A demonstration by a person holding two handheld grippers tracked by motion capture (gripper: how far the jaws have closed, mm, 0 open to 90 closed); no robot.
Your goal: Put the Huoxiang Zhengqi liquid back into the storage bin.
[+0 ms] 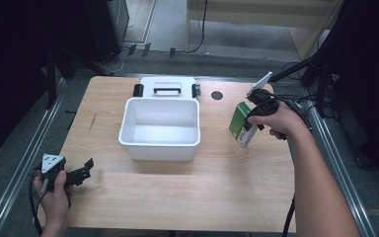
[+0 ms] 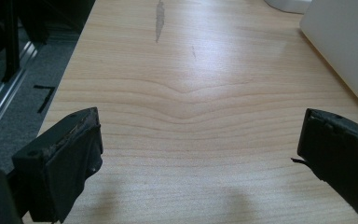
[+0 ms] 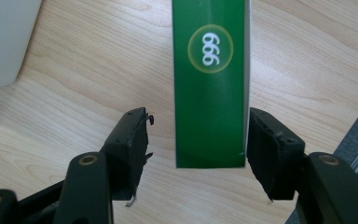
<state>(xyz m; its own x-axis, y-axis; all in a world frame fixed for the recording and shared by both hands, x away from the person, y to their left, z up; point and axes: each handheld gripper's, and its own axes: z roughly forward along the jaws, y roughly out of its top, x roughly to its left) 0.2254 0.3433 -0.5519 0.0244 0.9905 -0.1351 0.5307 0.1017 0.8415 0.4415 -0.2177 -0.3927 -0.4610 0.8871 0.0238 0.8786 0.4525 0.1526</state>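
Note:
A green and white carton point(image 1: 241, 126) stands tilted on the right half of the wooden table point(image 1: 177, 197). My right gripper point(image 1: 250, 116) reaches it from the right, with the carton between its jaws. In the right gripper view the carton's green face point(image 3: 209, 84) carries a round "666" or "999" mark. There the right-hand pad point(image 3: 261, 140) lies against the carton's edge, while a strip of bare wood shows between the left-hand pad point(image 3: 137, 135) and the carton. My right gripper point(image 3: 198, 114) is open. My left gripper point(image 1: 85, 170) rests open at the table's near left corner, jaws point(image 2: 203, 116) wide over bare wood.
An empty white bin point(image 1: 160, 148) sits in the table's middle, with its lid point(image 1: 168, 86) lying flat behind it. The bin's wall shows at the edge of both gripper views point(image 2: 345, 42) point(image 3: 4, 37). A dark round spot point(image 1: 217, 95) marks the far table edge. Metal rails run along both sides.

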